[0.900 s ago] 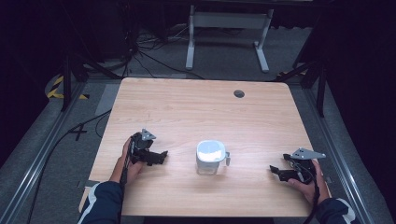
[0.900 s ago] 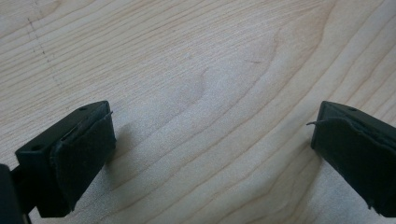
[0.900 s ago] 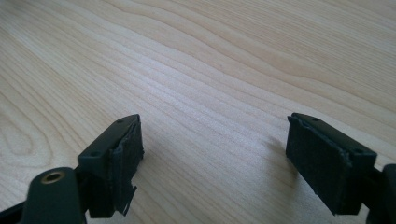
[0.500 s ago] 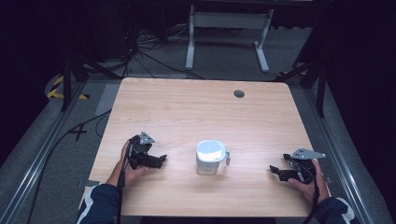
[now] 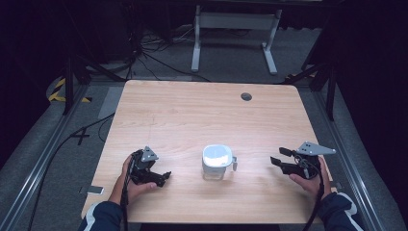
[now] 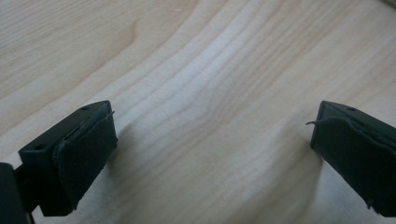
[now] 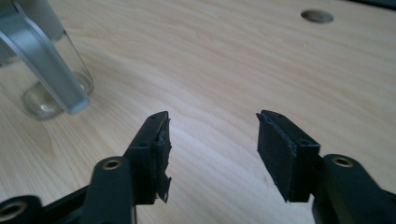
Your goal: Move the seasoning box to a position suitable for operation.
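Left gripper (image 5: 161, 176): held in the person's left hand (image 5: 129, 183), low over the table (image 5: 202, 110) near its front edge. In the left gripper view (image 6: 210, 149) its two black jaws stand wide apart with bare wood between them, pinching nothing.

Right gripper (image 5: 278, 157): held in the person's right hand (image 5: 310, 180) near the table's right edge, tips aimed toward the container. In the right gripper view (image 7: 212, 140) its jaws are spread, with wood grain in the gap and nothing pinched.

Container (image 5: 216, 162): a clear jar-like vessel with a pale lid and a grey clip on its side, upright between the two grippers, apart from both. It lies beyond the right gripper's fingertips, off to their left in the right gripper view (image 7: 44, 60).

Hole (image 5: 246, 96): a small round opening in the tabletop, far ahead of both sets of fingers; in the right gripper view (image 7: 317, 16) it lies past the right jaw.

Floor: cables (image 5: 144, 53) and a white frame (image 5: 235, 29) beyond the table.
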Tool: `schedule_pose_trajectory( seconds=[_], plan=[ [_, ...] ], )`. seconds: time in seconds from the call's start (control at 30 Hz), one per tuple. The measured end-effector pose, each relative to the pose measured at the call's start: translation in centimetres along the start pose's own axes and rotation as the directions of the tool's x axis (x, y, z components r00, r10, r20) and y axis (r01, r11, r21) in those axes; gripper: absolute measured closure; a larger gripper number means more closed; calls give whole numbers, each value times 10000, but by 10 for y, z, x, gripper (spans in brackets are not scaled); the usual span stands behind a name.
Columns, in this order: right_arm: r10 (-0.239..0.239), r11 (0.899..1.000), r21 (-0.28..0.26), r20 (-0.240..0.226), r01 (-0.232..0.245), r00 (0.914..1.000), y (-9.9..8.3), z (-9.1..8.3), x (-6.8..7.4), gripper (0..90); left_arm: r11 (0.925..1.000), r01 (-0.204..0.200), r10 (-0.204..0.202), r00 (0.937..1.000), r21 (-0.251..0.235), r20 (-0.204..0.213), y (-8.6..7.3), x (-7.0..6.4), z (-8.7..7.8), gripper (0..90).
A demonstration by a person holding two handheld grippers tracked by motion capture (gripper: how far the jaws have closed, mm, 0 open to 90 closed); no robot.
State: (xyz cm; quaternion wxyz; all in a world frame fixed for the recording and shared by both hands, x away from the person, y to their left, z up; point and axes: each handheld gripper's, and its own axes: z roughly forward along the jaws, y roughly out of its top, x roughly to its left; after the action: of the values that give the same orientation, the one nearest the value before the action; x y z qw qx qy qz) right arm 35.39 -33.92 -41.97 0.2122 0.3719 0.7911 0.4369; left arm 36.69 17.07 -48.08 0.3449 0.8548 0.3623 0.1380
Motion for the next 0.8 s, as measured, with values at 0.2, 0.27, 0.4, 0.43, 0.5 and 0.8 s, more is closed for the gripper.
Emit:
schedule_pose_trajectory(
  seconds=[0.2,0.27,0.4,0.43,0.5,0.8],
  plan=[
    [-334,9977,-605,-550,300,9979,27,5,16,571,9999,-103,103,9999,-2,99,-4,-5,-4,9],
    [-649,9954,-748,-726,595,9952,38,8,27,594,10000,-36,36,10000,1,77,-5,-6,-4,9],
    [-1058,9905,-1008,-1232,936,9867,54,12,46,627,10000,-33,32,10000,4,89,-5,-6,-4,9],
    [-1225,9877,-1150,-1449,1063,9818,62,16,56,635,10000,-86,86,9999,11,113,-5,-6,-4,8],
    [-1298,9858,-1265,-1531,1108,9797,67,17,62,639,9999,-110,110,9999,-3,128,-5,-5,-4,8],
    [-2230,9715,-1265,-1985,2007,9544,82,37,99,719,9999,-157,157,9998,31,139,-4,-5,-4,6]
  ],
)
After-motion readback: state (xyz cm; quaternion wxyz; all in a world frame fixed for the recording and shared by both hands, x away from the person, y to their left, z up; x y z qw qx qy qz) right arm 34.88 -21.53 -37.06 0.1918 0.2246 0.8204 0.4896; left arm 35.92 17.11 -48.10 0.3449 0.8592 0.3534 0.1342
